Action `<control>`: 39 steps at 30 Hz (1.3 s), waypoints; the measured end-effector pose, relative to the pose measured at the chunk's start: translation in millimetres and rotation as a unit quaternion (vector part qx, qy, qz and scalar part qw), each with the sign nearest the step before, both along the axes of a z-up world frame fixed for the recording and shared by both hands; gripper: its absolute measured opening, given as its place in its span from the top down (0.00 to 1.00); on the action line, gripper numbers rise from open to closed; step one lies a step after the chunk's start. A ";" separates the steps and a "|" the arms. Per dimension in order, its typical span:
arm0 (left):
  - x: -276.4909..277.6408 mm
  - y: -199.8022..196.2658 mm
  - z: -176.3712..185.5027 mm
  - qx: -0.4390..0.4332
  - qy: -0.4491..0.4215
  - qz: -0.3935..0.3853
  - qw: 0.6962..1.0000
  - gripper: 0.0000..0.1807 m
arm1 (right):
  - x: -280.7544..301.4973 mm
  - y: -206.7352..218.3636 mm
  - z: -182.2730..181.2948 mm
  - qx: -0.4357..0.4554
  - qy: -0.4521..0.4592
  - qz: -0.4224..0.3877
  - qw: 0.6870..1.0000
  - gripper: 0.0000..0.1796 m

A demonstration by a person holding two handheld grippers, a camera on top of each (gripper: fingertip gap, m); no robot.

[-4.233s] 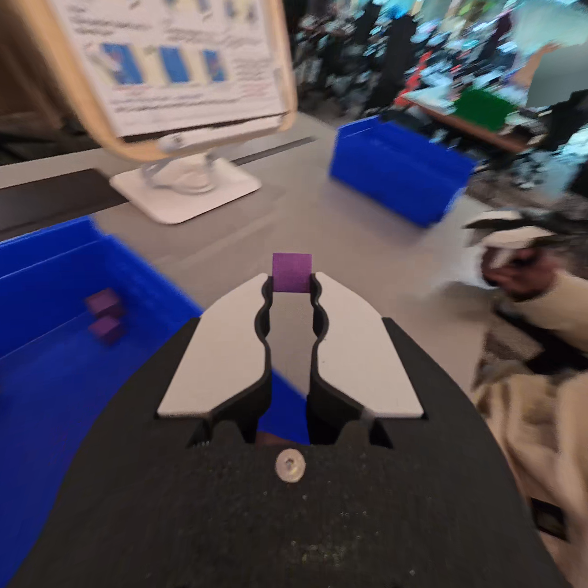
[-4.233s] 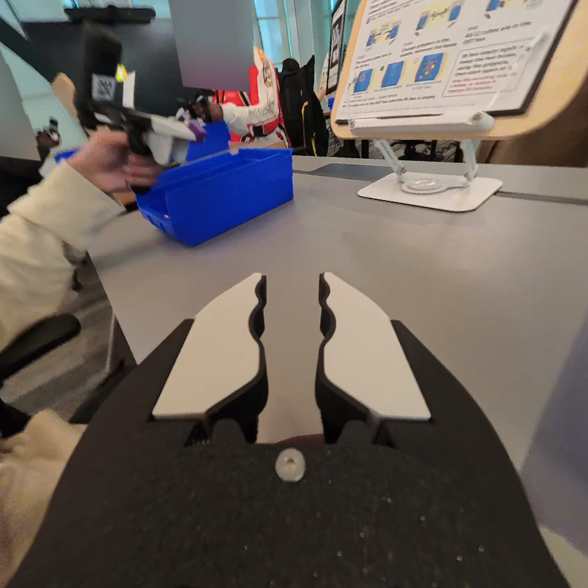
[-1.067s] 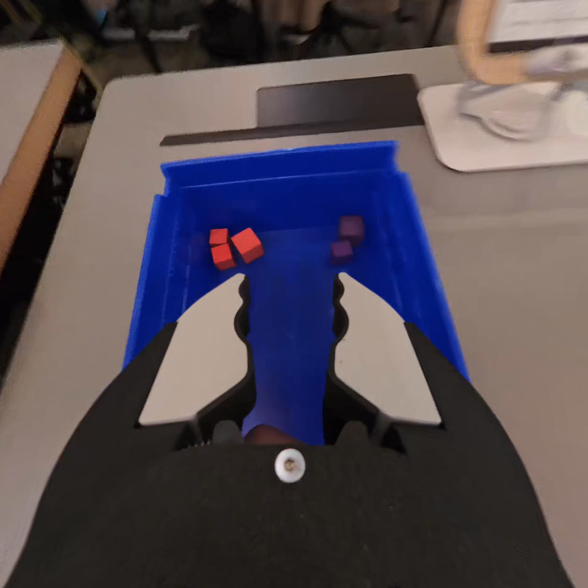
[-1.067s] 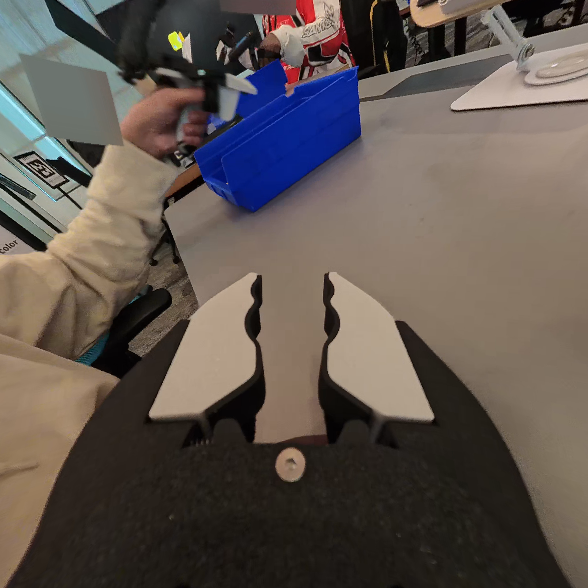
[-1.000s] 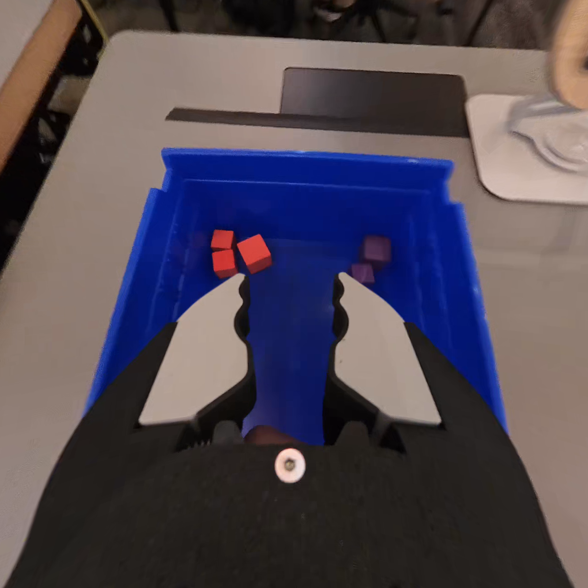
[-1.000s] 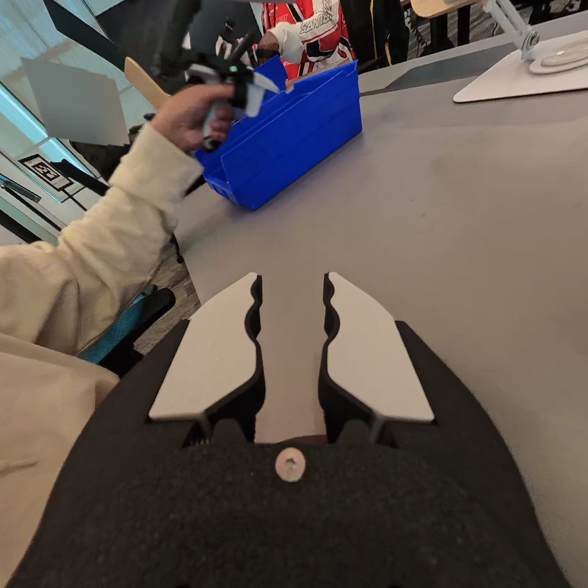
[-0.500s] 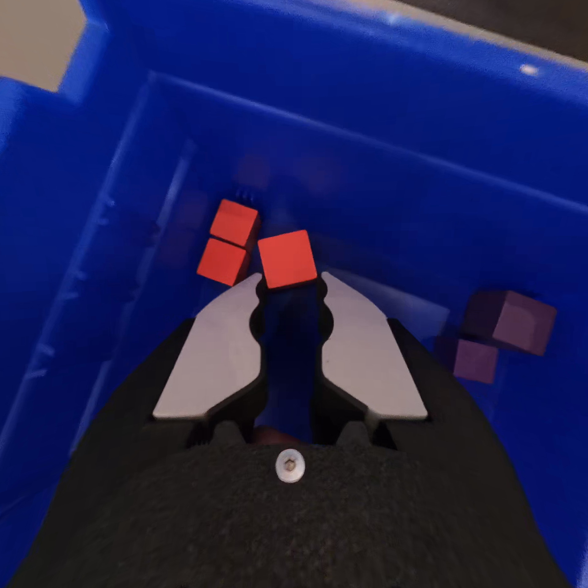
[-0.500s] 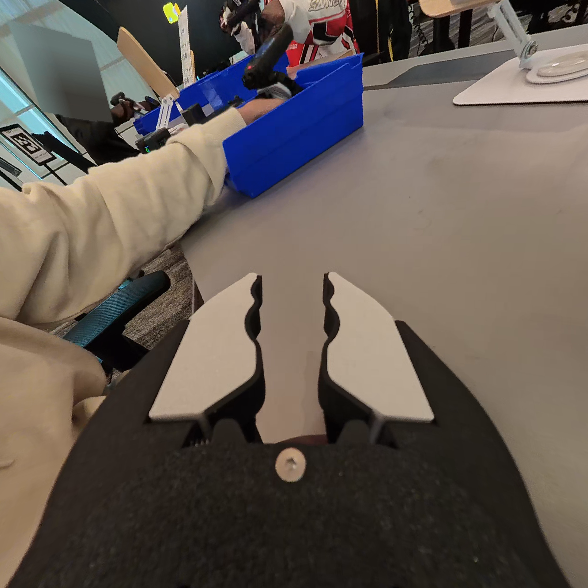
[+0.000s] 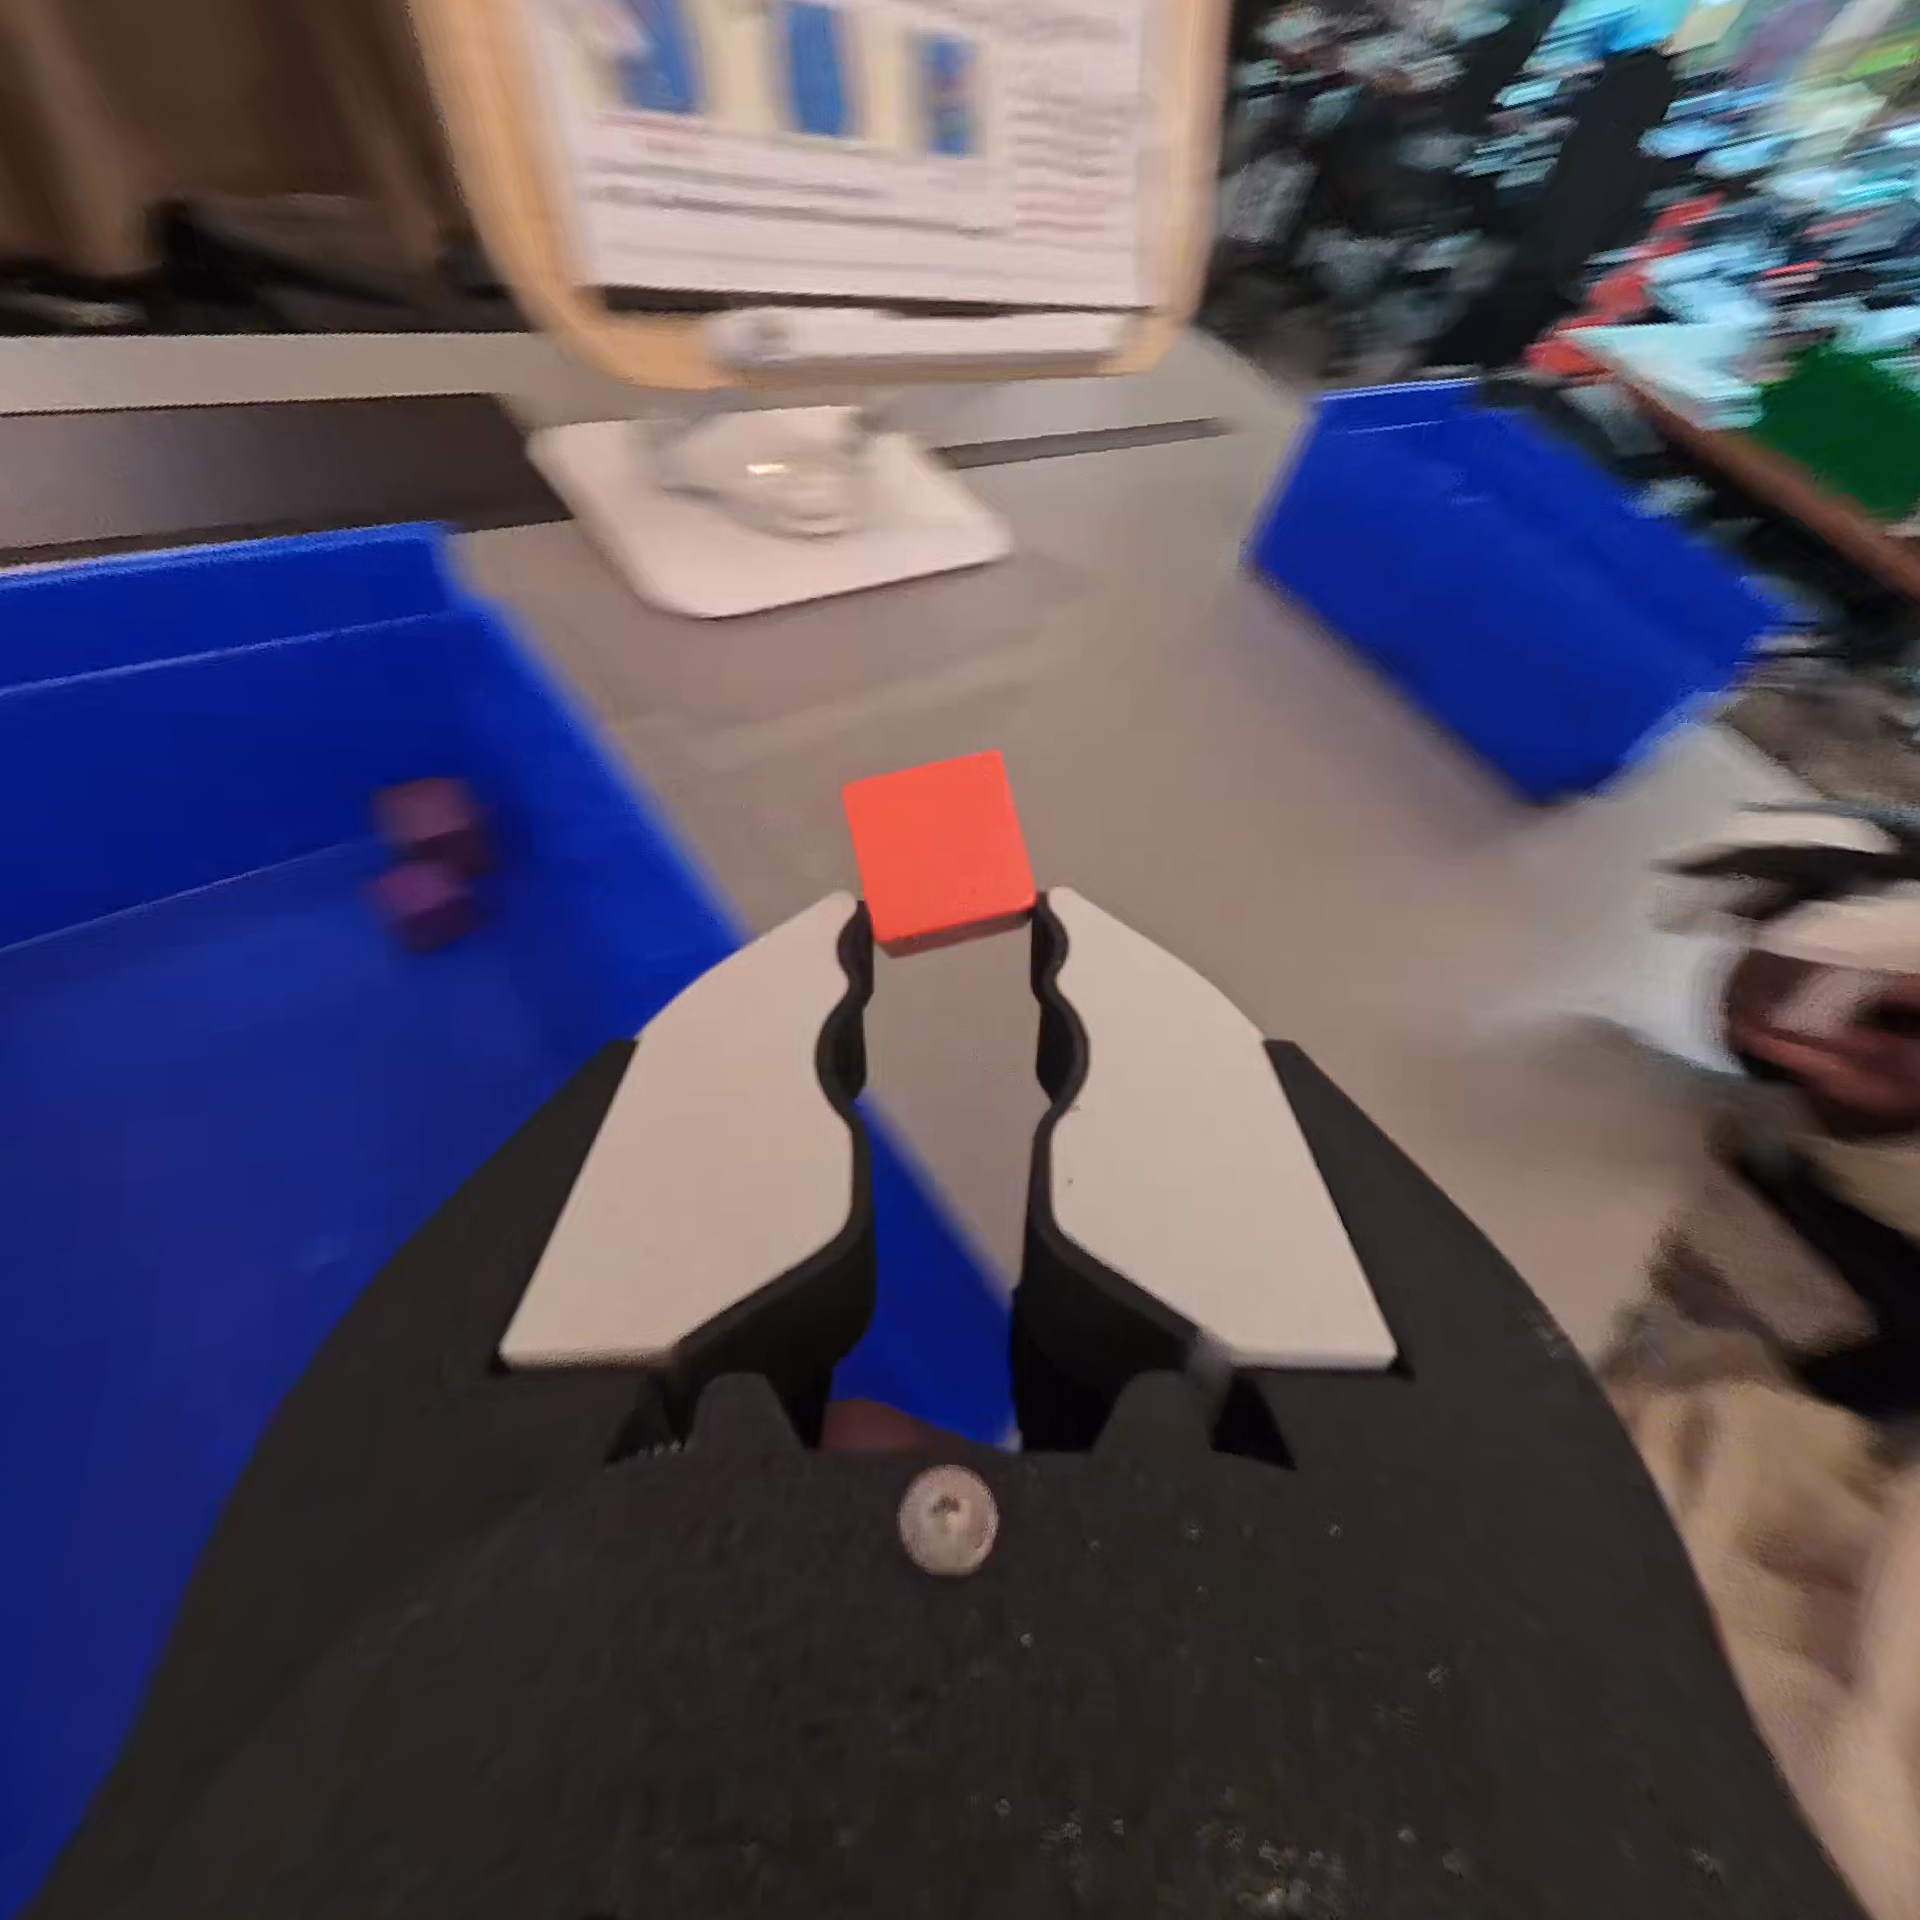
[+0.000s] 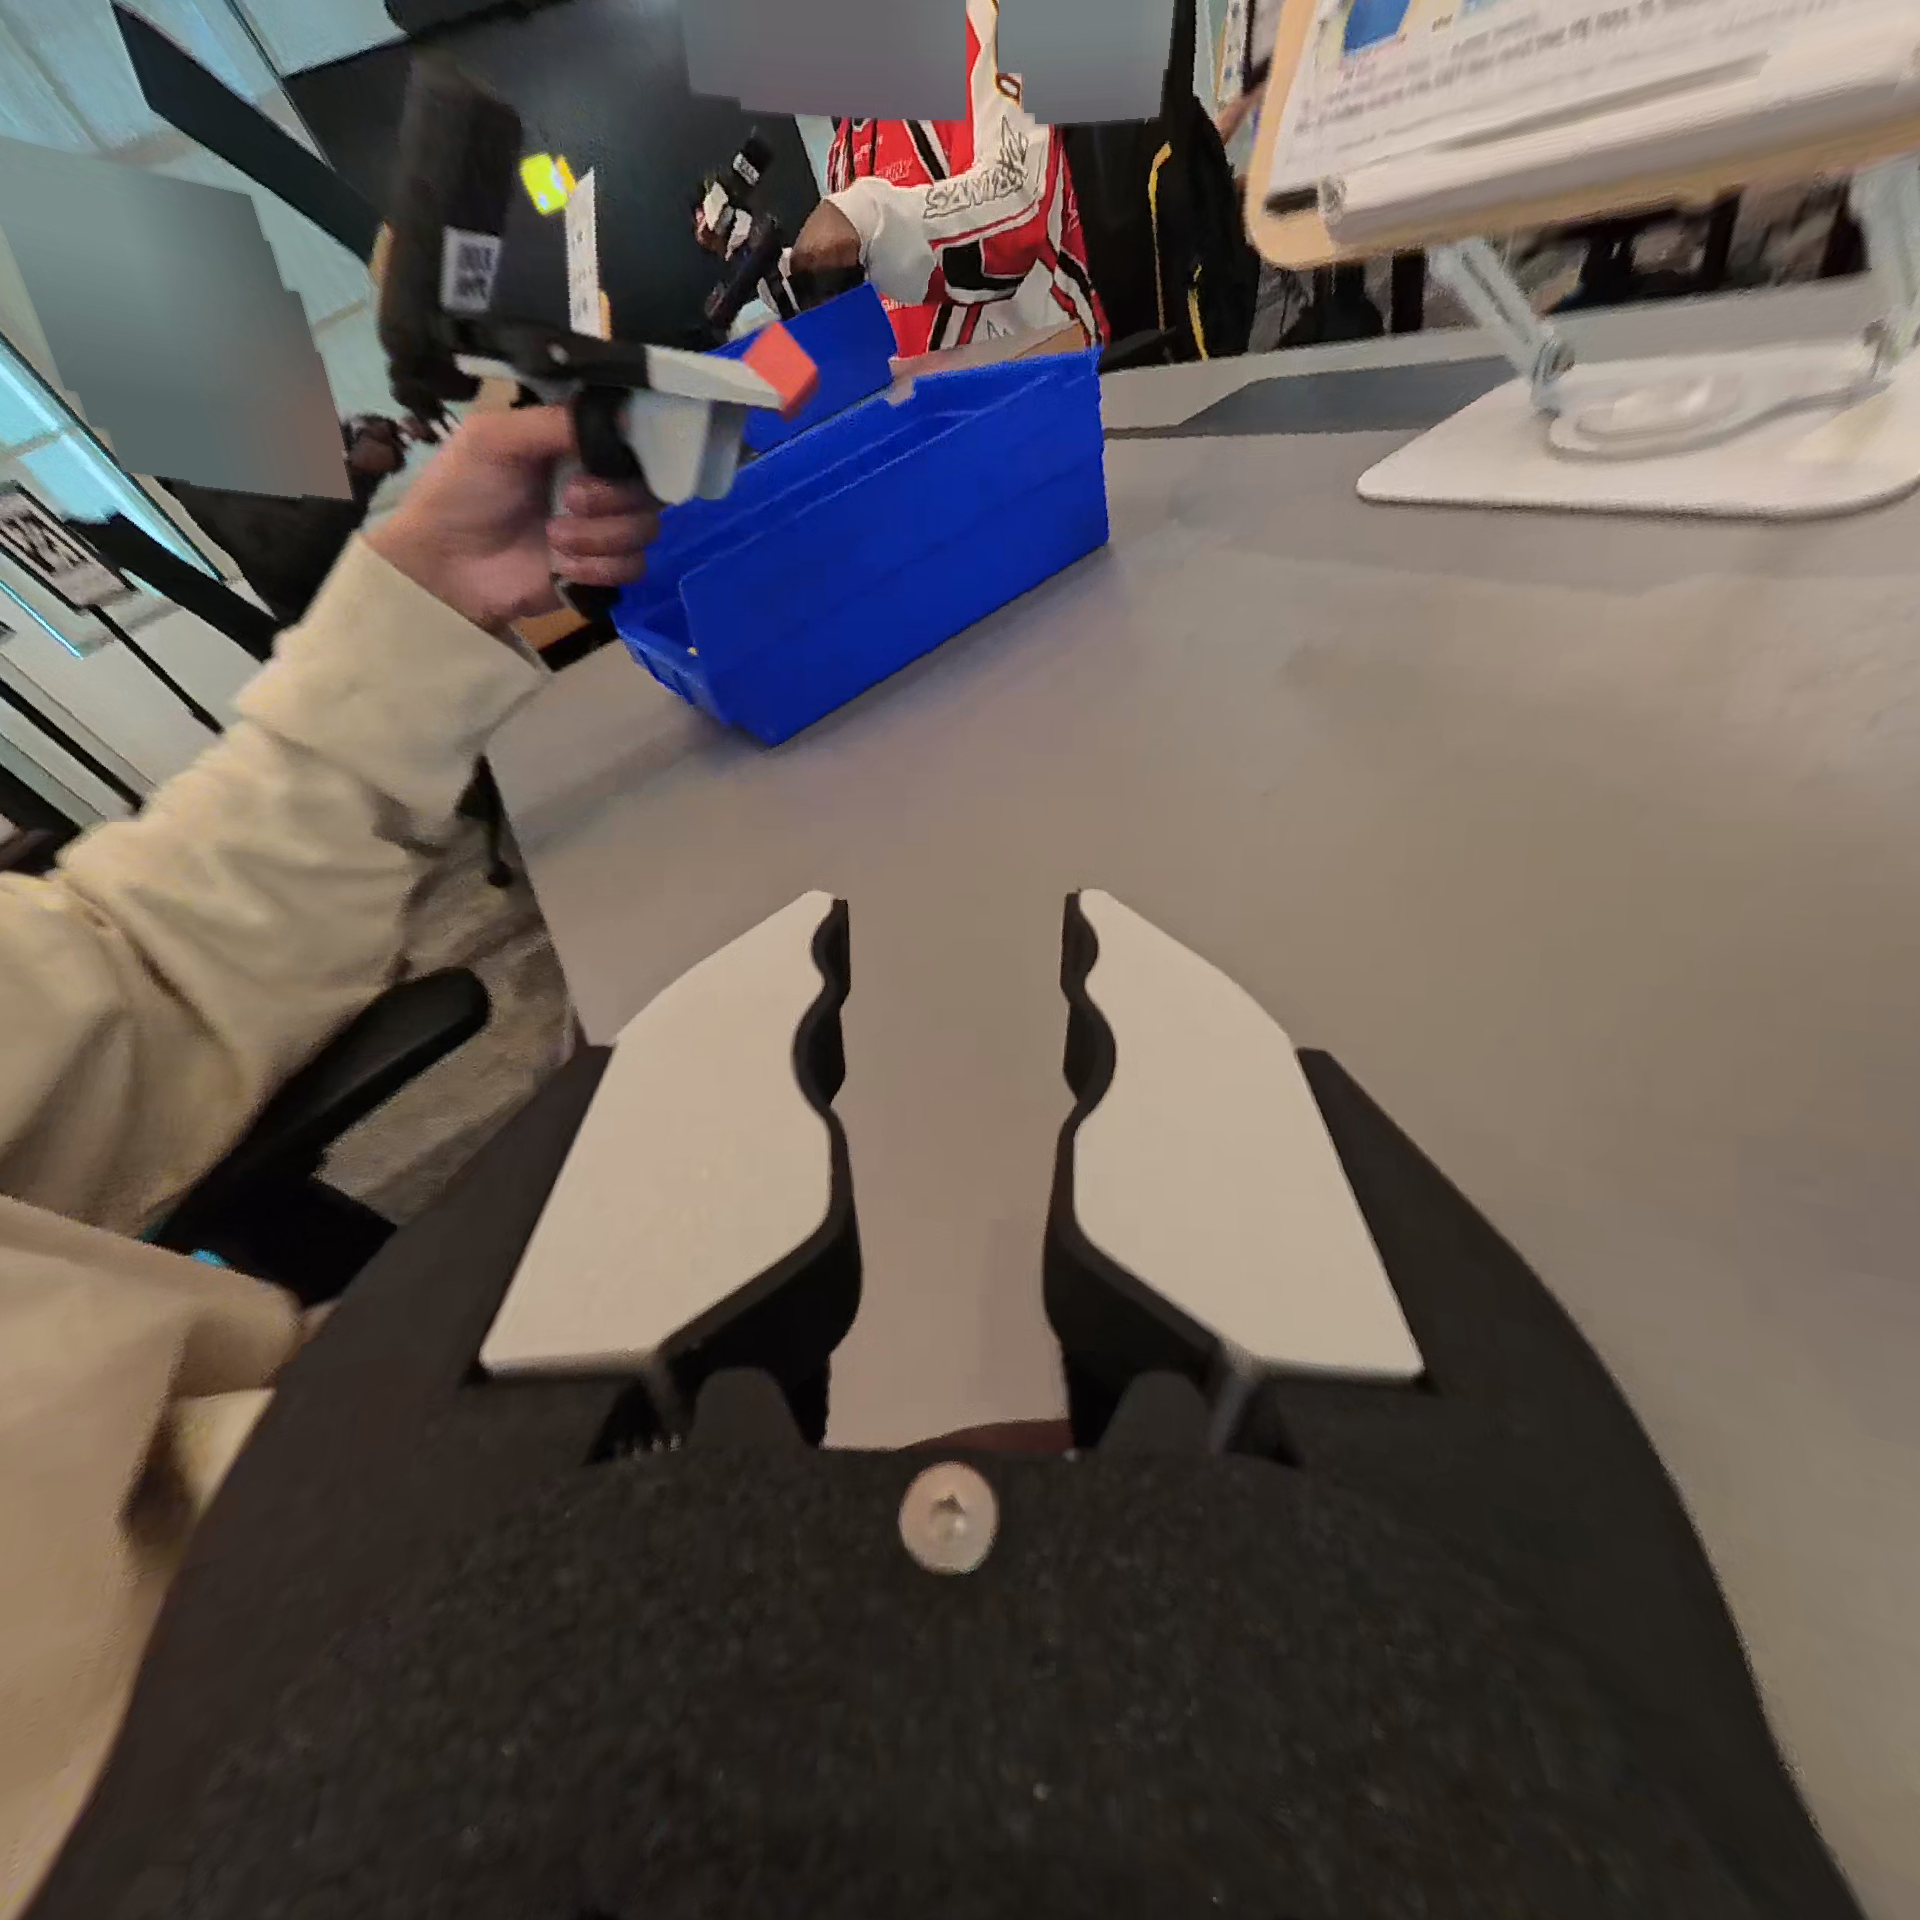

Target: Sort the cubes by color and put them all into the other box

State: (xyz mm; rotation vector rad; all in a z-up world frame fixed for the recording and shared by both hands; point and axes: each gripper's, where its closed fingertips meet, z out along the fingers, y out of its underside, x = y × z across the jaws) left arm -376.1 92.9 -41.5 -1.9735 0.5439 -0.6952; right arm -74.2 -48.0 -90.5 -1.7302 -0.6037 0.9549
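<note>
Grey table (image 10: 1455, 831): bears two blue bins, set well apart so that cubes must be carried between them; the near blue bin (image 9: 208, 1039) lies left of and below the left gripper's jaws, the far blue bin (image 9: 1496, 613) ahead and to their right, presumably the destination. Left gripper (image 9: 945, 914): jaws clenched on the red cube (image 9: 938, 844), pinched at the very tips and raised clear of the near bin's wall for transfer; right gripper (image 10: 956, 904): jaws parted, empty, idle over bare table. Two purple cubes (image 9: 426, 868): grouped together in the near bin, left of the left jaws, awaiting their turn.
</note>
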 end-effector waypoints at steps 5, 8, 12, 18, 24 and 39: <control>94.8 -71.4 32.8 -0.031 -0.135 -0.192 0.972 0.84 | -31.8 14.3 29.8 0.169 -0.071 -0.019 0.983 0.72; 144.3 -105.6 44.4 -0.069 -0.223 -0.288 0.929 0.84 | -58.3 13.0 47.4 0.266 -0.099 -0.024 0.959 0.74; 188.6 -131.6 43.5 -0.134 -0.298 -0.363 0.873 0.85 | -78.8 14.8 60.5 0.309 -0.095 -0.037 0.945 0.76; 223.8 -152.0 19.9 -0.211 -0.309 -0.394 0.840 0.84 | -91.6 7.0 66.6 0.329 -0.093 -0.027 0.939 0.77; 229.0 -165.1 8.6 -0.233 -0.317 -0.404 0.826 0.82 | -79.6 1.2 67.1 0.355 -0.100 -0.056 0.928 0.84; 163.0 -115.3 -60.4 0.018 -0.016 -0.162 0.986 0.74 | 180.7 116.1 67.5 0.100 -0.196 -0.289 0.932 0.84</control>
